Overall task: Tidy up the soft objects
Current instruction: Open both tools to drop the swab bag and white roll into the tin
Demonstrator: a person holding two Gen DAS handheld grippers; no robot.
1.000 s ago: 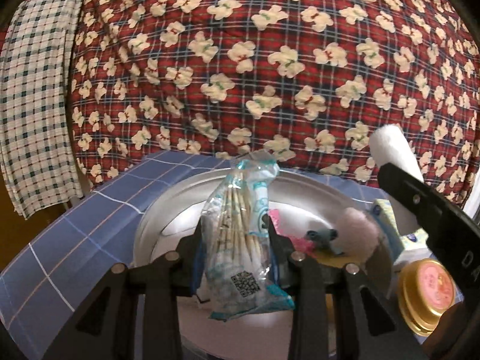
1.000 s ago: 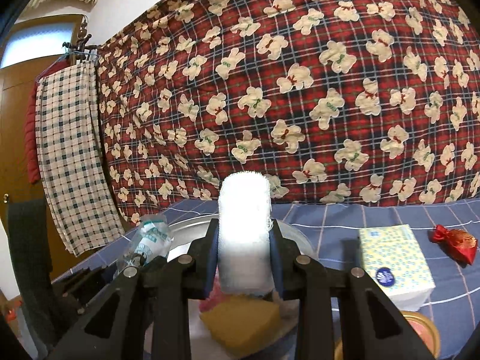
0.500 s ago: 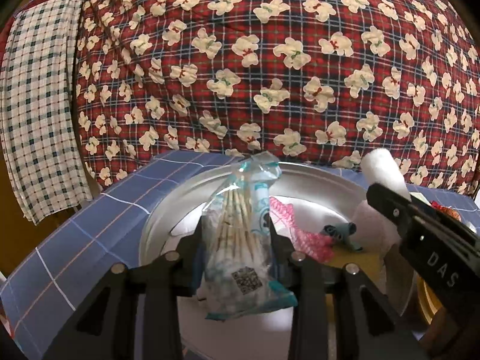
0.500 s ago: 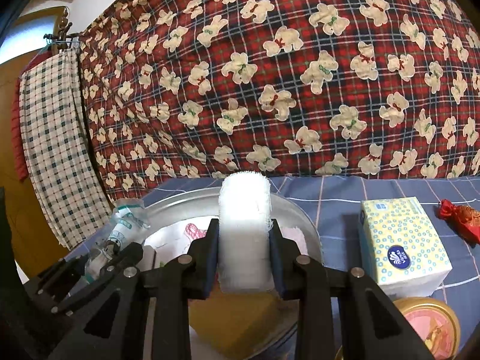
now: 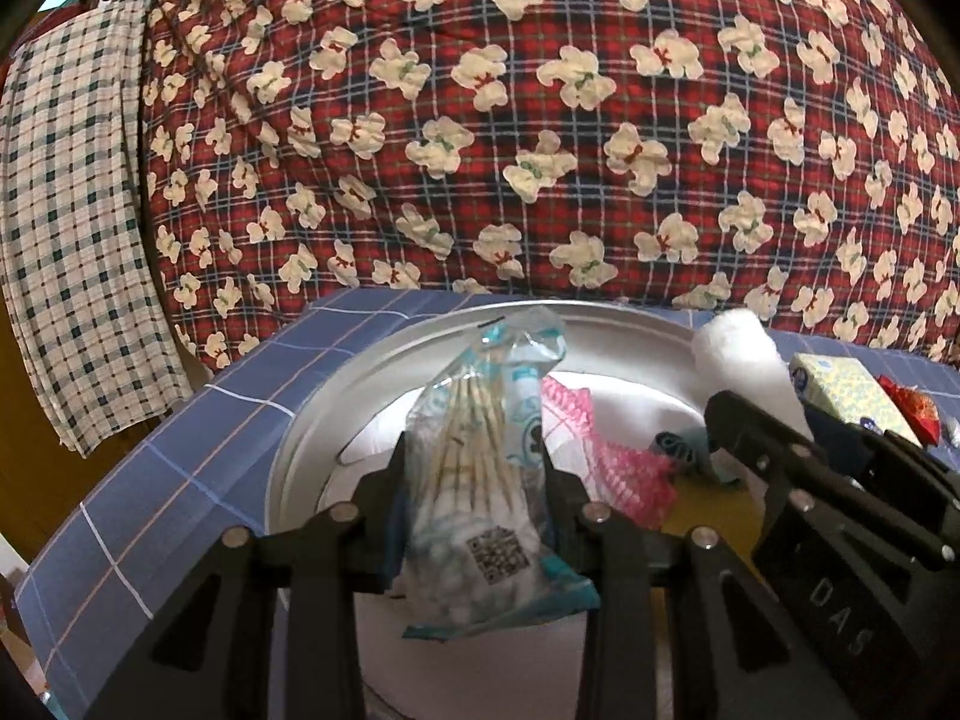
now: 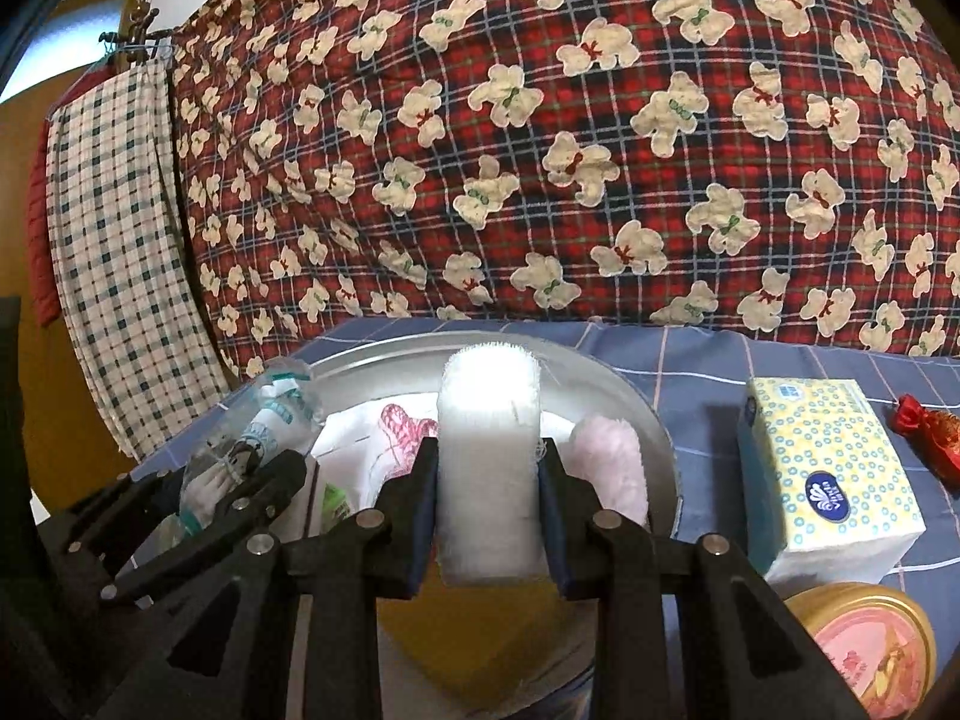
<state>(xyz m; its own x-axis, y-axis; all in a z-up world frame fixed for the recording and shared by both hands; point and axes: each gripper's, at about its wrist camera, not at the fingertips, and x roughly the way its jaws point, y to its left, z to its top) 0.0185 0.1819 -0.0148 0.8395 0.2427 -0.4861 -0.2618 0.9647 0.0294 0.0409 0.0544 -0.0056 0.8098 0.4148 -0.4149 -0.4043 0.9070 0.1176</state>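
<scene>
My left gripper [image 5: 471, 468] is shut on a clear bag of cotton swabs [image 5: 480, 480], held upright over the round metal tray [image 5: 312, 438]. My right gripper [image 6: 487, 468] is shut on a white gauze roll [image 6: 487, 462], also above the tray [image 6: 636, 408]. In the tray lie a pink mesh pouch [image 5: 600, 456], a teal item [image 5: 684, 450], a yellow sponge [image 6: 480, 630] and a pink fluffy roll [image 6: 612, 468]. The right gripper with its white roll [image 5: 744, 354] shows at the right of the left wrist view; the left gripper and swab bag [image 6: 252, 438] show at the left of the right wrist view.
A blue checked cloth [image 6: 708, 372] covers the table. To the right of the tray stand a yellow dotted tissue box [image 6: 828, 474], a gold round tin [image 6: 870, 648] and a red pouch [image 6: 924, 426]. A red bear-print quilt [image 5: 540, 120] rises behind; a checked towel [image 5: 66, 210] hangs left.
Both views have tilted down a little toward the tray. The right gripper with the white roll has come further over the tray, and both grips are unchanged.
</scene>
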